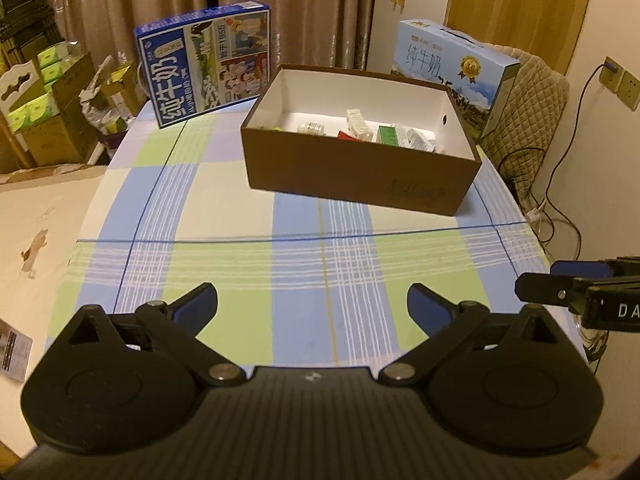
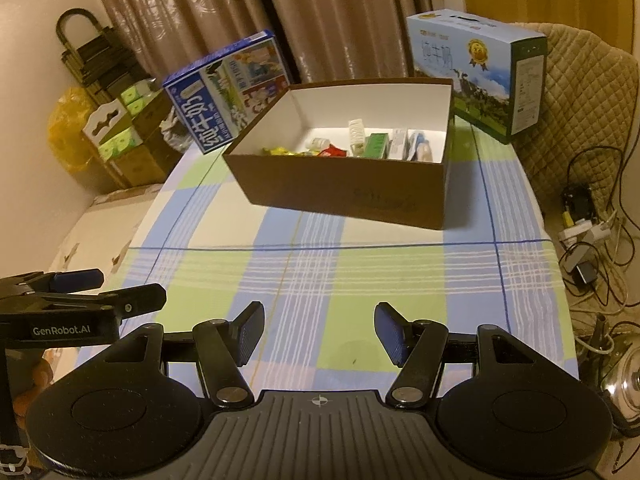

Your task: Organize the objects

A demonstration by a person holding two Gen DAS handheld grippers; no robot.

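Observation:
A brown cardboard box [image 1: 360, 168] [image 2: 340, 188] with white inner walls stands on the far half of the checked tablecloth [image 1: 320, 272] [image 2: 320, 276]. Inside it lie several small items: a white bottle [image 1: 311, 128] [image 2: 316, 143], a green packet [image 1: 387, 134] [image 2: 376, 145], a red wrapper [image 2: 332, 152] and white packets. My left gripper [image 1: 312, 304] hovers over the near cloth, open wide, nothing between its fingers. My right gripper [image 2: 319, 330] is also open and empty, its jaws about half as wide apart. Each gripper shows at the edge of the other's view.
A dark blue milk carton [image 1: 204, 64] [image 2: 228, 92] leans at the table's back left. A light blue milk carton [image 1: 452, 76] [image 2: 480, 68] stands at the back right. A quilted chair [image 1: 532, 112], cables and a wall socket [image 1: 618, 80] lie off the right edge.

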